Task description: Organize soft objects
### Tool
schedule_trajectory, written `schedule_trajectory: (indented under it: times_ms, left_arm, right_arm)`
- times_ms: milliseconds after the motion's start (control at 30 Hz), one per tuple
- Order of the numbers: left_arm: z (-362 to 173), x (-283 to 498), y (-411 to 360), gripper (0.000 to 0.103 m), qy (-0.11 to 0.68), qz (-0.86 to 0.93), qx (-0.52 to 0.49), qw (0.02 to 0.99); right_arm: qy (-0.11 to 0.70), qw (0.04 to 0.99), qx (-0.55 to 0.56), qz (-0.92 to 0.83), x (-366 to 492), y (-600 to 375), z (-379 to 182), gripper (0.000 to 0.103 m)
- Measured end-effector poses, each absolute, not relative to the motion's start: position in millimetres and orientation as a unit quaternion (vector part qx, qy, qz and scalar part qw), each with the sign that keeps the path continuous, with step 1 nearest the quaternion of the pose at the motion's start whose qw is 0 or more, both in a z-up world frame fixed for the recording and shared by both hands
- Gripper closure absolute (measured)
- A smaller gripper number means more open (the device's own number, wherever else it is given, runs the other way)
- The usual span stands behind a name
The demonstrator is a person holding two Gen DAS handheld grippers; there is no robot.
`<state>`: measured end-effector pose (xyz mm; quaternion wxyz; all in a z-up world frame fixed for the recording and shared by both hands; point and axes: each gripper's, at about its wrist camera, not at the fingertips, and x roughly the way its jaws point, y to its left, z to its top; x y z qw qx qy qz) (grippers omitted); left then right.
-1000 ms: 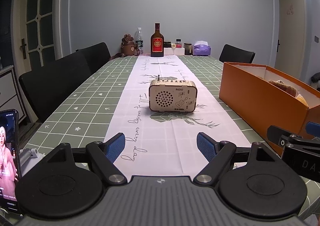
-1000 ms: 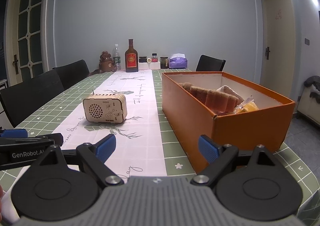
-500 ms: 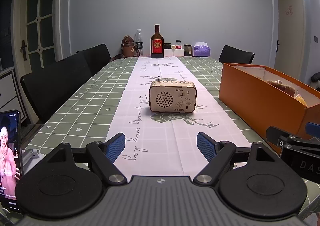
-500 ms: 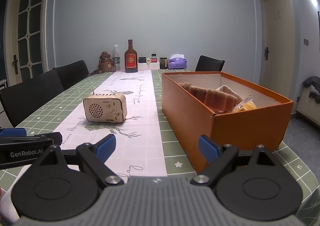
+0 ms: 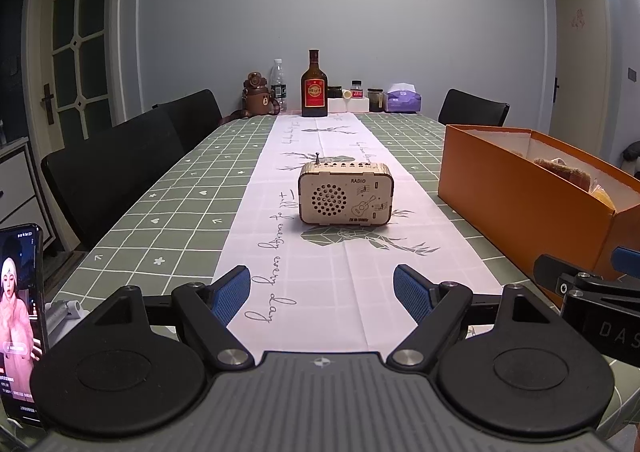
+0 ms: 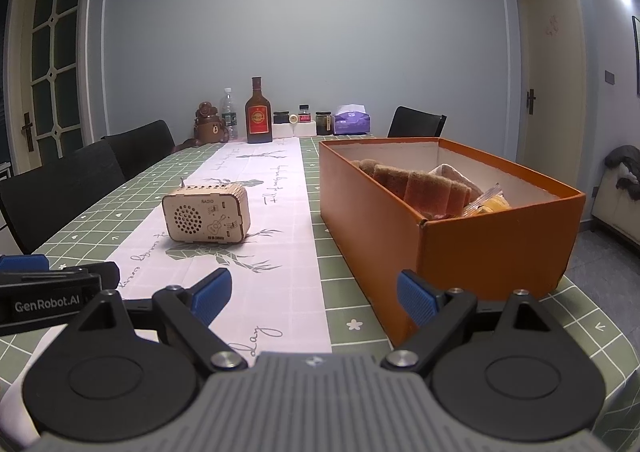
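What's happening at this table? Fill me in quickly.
A person holds two sets of tongs low over the near end of the table; both the left tongs and the right tongs are open and hold nothing. The soft things, a brown plush item and some packets, already lie in the orange box on the right. A small wooden radio stands untouched on the white runner. Nothing is being gripped now.

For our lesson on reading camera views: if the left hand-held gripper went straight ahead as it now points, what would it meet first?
Probably the wooden radio, which stands on the table runner almost centred ahead of the open left hand-held gripper. Depth is unclear, and it might pass above the radio.
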<state>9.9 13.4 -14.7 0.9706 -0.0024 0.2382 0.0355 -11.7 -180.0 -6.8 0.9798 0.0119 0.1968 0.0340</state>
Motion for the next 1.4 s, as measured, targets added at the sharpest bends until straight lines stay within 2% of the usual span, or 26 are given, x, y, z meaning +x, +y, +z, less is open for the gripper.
schedule_trajectory:
  times_ms: [1400]
  left_arm:
    - [-17.4, 13.9, 12.8, 0.008, 0.239, 0.038, 0.007, 0.97]
  right_arm:
    - [0.211, 0.977, 0.017, 0.037, -6.6, -180.4, -12.7, 0.015]
